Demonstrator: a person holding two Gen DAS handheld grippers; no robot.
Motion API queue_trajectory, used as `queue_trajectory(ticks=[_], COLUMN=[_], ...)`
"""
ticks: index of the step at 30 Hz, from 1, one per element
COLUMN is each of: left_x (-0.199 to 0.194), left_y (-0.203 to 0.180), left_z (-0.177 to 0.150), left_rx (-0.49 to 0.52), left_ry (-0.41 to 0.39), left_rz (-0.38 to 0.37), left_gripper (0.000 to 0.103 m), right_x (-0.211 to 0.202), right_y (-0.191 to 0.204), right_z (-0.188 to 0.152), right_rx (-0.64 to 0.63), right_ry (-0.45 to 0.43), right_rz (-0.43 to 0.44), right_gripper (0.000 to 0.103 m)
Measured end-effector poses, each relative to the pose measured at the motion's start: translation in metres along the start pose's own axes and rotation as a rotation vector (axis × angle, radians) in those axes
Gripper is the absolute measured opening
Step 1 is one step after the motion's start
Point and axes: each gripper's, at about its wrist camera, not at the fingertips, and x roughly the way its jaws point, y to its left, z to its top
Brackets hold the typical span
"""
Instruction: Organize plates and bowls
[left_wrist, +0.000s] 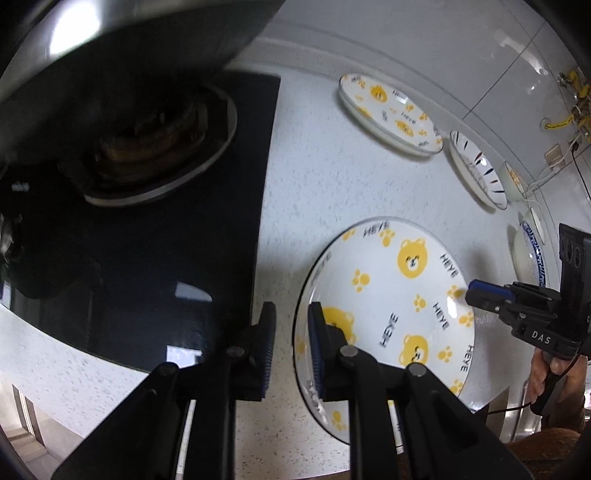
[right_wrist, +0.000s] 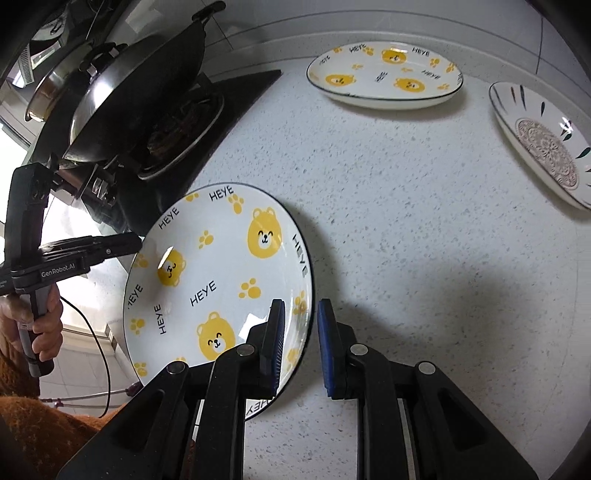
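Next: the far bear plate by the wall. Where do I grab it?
Pinch the far bear plate at its near rim, coming from the front: it lies flat, the upturned rim offers an edge, and the wall blocks the back.

Near bear plate (right_wrist: 221, 280), just beside the stove (right_wrist: 236, 96): "HEYE" in black, repeated around rim and centre.
Far bear plate (right_wrist: 384, 75), well beyond the stove's corner: the same "HEYE".
Left gripper (right_wrist: 138, 242), body, on the stove side: "GenRobot.AI".
Right gripper (left_wrist: 471, 290), body, away from the stove: "DAS".
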Motion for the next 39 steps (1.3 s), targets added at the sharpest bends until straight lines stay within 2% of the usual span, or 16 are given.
queue_trajectory(ticks=[2, 4, 6, 8, 10, 14, 15, 16, 21, 26, 28, 31, 33, 39], left_x=[-0.010, -0.014, -0.012, -0.006, 0.001, 0.011, 0.014, 0.017, 0.036, 0.075, 0.098, 0.128, 0.147, 0.187], left_y=[-0.010, -0.023, -0.038, -0.055, -0.072, -0.106, -0.118, -0.129, -0.186, -0.232, -0.249, -0.264, -0.272, -0.287], left_z=[0.009, 0.020, 0.032, 0.042, 0.054, 0.074, 0.080, 0.082, 0.110, 0.140, 0.155, 0.173, 0.183, 0.201], left_rx=[0.007, 0.001, 0.020, 0.046, 0.070, 0.096, 0.107, 0.114, 0.165, 0.172, 0.160, 0.137, 0.132, 0.101], left_ry=[-0.041, -0.062, -0.059, -0.050, -0.028, 0.011, 0.019, 0.022, 0.041, 0.085, 0.100, 0.122, 0.135, 0.153], left_rz=[-0.023, -0.072, -0.121, -0.118, -0.154, -0.224, -0.237, -0.248, -0.297, -0.314, -0.281, -0.254, -0.262, -0.255], left_gripper=[0.018, 0.019, 0.036, 0.041, 0.042, 0.059, 0.067, 0.070, 0.071, 0.071, 0.071, 0.071, 0.071, 0.070], right_x=[-0.010, -0.021, -0.033, -0.043, -0.053, -0.078, -0.085, -0.093, -0.124, -0.136, -0.138, -0.136, -0.130, -0.103], right_y=[-0.007, -0.015, -0.027, -0.038, -0.046, -0.072, -0.079, -0.087, -0.137, -0.202, -0.225, -0.255, -0.271, -0.294], right_z=[0.000, -0.001, -0.001, 0.000, 0.002, 0.005, 0.007, 0.009, 0.026, 0.047, 0.057, 0.071, 0.079, 0.091], right_rx=[0.015, 0.033, 0.053, 0.077, 0.100, 0.138, 0.144, 0.149, 0.176, 0.240, 0.257, 0.280, 0.289, 0.292], right_ry=[-0.020, -0.047, -0.076, -0.102, -0.126, -0.190, -0.206, -0.222, -0.261, -0.253, -0.253, -0.249, -0.234, -0.169], right_rz=[-0.002, -0.013, -0.013, -0.017, -0.007, -0.022, -0.031, -0.043, -0.090, -0.112, -0.105, -0.096, -0.115, -0.139], right_gripper=[0.020, 0.034, 0.044, 0.048, 0.053, 0.061, 0.066, 0.071, 0.082, 0.083, 0.083, 0.083, 0.083, 0.083])
